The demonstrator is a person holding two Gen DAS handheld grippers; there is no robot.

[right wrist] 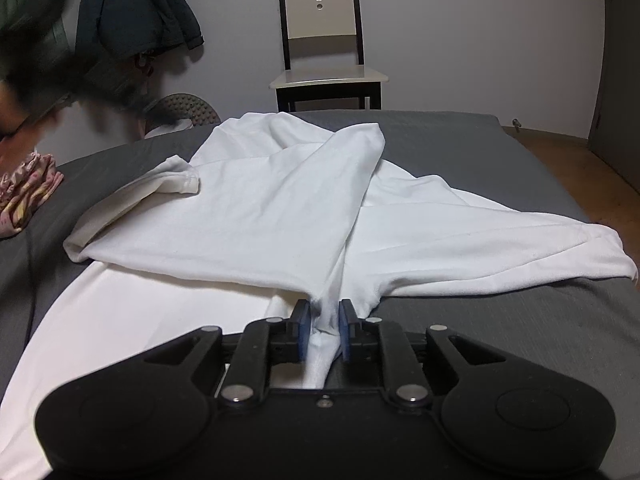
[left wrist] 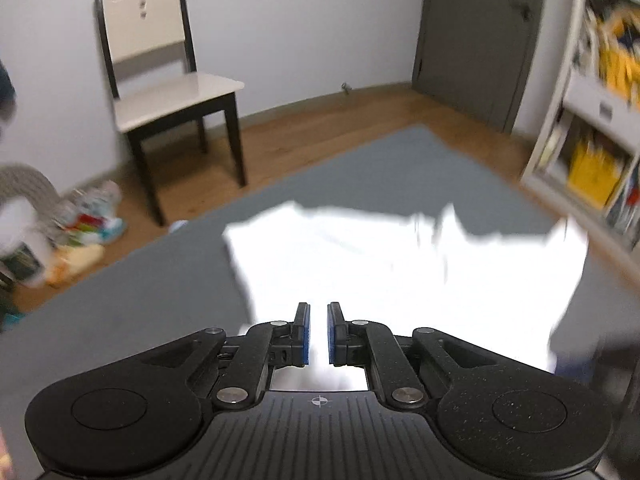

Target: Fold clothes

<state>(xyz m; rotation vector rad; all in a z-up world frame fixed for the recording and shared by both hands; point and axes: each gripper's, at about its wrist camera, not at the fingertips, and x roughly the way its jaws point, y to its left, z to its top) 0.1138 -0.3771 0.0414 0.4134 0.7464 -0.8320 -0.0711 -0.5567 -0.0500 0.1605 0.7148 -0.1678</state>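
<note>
A white long-sleeved garment (right wrist: 260, 208) lies spread on the grey bed cover (right wrist: 500, 340), one sleeve folded across its body with the cuff (right wrist: 188, 182) at the left. My right gripper (right wrist: 325, 322) is shut on a bunched fold of the garment at its near edge. In the left wrist view the same garment (left wrist: 360, 264) is overexposed and blurred. My left gripper (left wrist: 318, 332) hovers over it, its blue pads a narrow gap apart with nothing pinched between them. In the right wrist view, a dark blur at the upper left (right wrist: 48, 64) is the left gripper and hand.
A white-seated chair (right wrist: 326, 72) stands by the far wall beyond the bed. Dark clothes (right wrist: 132, 12) hang at the upper left, and a pink patterned cloth (right wrist: 24, 188) lies on the bed's left edge. A shelf (left wrist: 600, 120), a grey door (left wrist: 480, 40) and floor toys (left wrist: 80, 224) surround the bed.
</note>
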